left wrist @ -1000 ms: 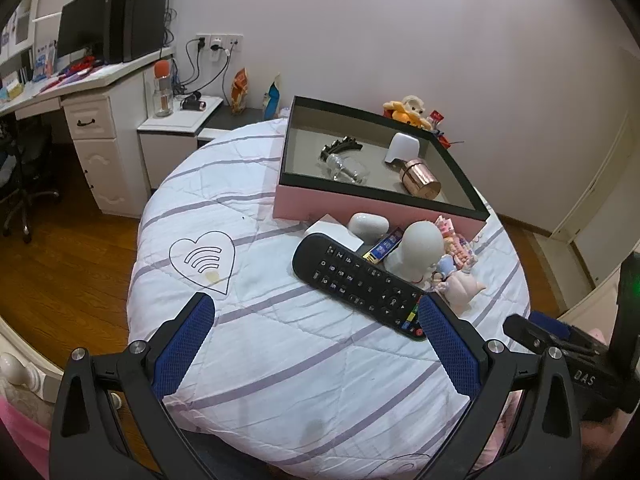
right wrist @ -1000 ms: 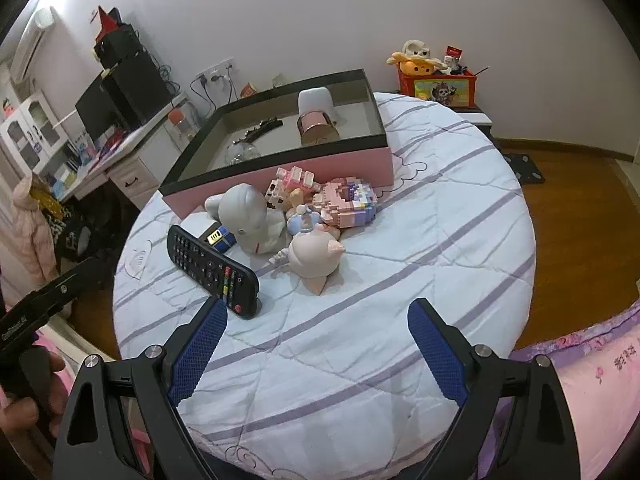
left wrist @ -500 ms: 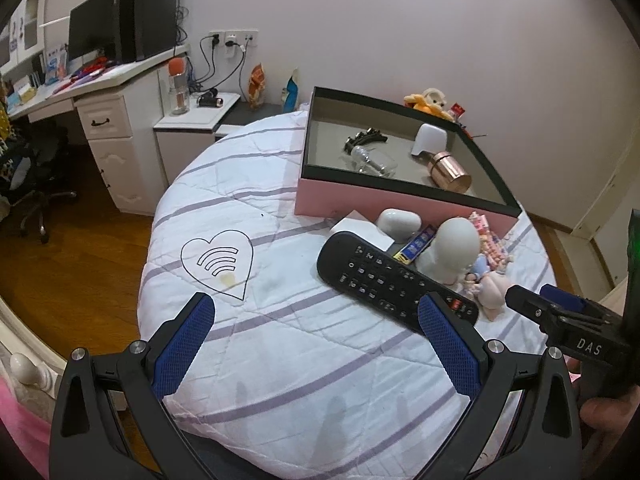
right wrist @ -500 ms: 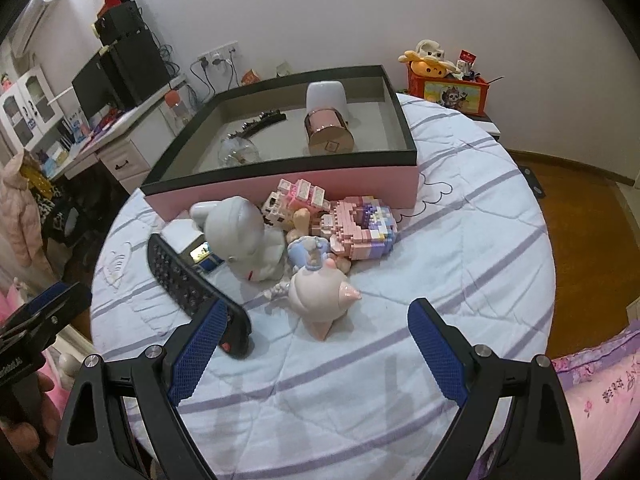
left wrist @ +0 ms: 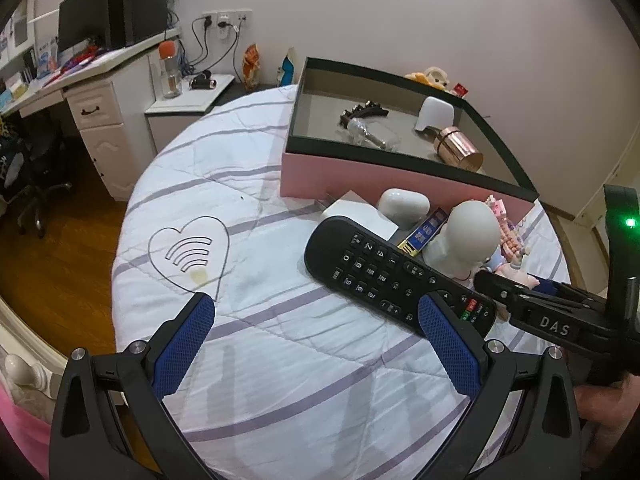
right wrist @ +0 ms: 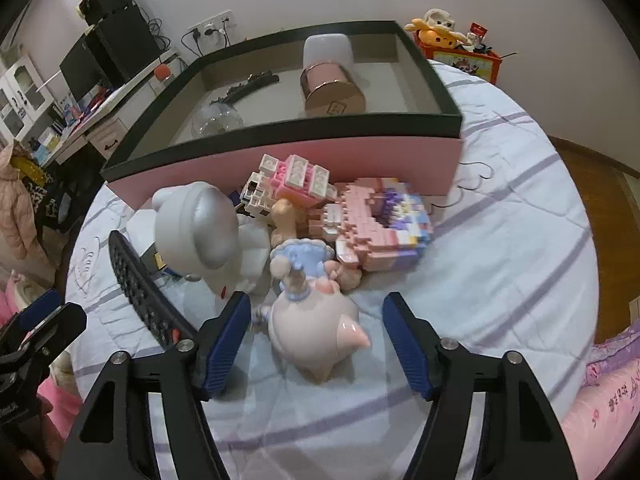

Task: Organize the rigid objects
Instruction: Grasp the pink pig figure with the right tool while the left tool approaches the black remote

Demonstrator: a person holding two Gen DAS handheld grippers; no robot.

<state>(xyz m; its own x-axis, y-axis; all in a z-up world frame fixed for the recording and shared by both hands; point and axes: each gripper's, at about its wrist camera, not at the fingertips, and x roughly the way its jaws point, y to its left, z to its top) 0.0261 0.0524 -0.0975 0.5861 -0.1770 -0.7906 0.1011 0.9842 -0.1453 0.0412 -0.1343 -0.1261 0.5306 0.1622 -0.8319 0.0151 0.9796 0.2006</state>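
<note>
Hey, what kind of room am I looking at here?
Most likely a bedroom at home: a round quilted bed holds the toys and pink box, a white desk with a monitor stands beside it, and plush toys sit against the wall.

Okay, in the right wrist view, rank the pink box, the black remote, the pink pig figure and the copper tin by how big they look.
1. pink box, largest by far.
2. black remote and pink pig figure: similar; the remote is partly hidden and the pig is nearest the camera, so unranked.
3. copper tin, smallest, though farthest away.

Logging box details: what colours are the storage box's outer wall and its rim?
Storage box: pink outer wall with a black rim, clearest in the right wrist view.
</note>
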